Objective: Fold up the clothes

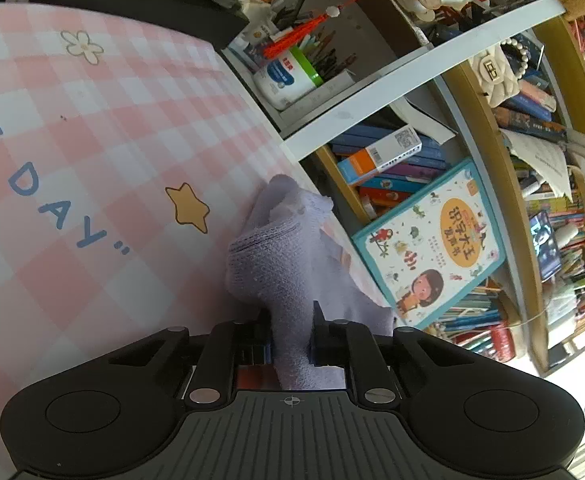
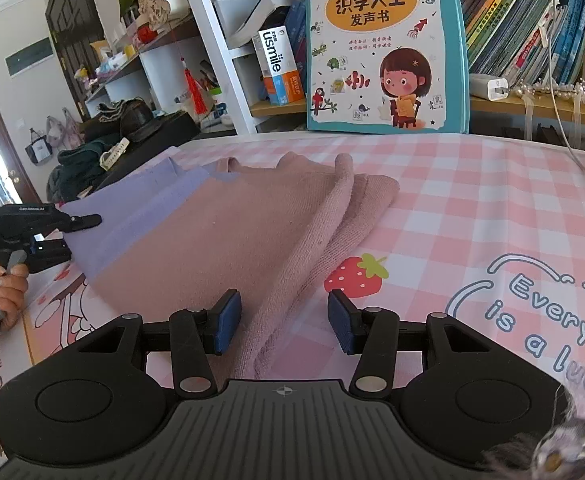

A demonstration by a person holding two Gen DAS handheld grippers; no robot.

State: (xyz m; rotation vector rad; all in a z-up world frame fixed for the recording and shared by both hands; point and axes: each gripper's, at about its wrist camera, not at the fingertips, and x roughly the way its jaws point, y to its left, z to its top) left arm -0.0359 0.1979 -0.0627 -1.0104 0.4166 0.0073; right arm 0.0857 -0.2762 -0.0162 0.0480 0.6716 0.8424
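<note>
Sweater (image 2: 228,236): soft knitted cloth, matt, fuzzy nap, pink with a lilac band; the same lilac knit (image 1: 288,264) shows fine ribbing. Tabletop (image 2: 472,216): smooth checked cover with a slight sheen. Right gripper (image 2: 284,322): matt black plastic, ribbed body, blue pads (image 2: 228,320), bright metal screw heads. Children's book (image 2: 386,46): glossy card cover

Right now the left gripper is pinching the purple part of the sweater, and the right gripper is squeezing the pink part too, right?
Not quite. The left gripper is pinching the purple part of the sweater, but the right wrist view shows the right gripper open, its blue pads either side of the pink edge without squeezing it.
</note>
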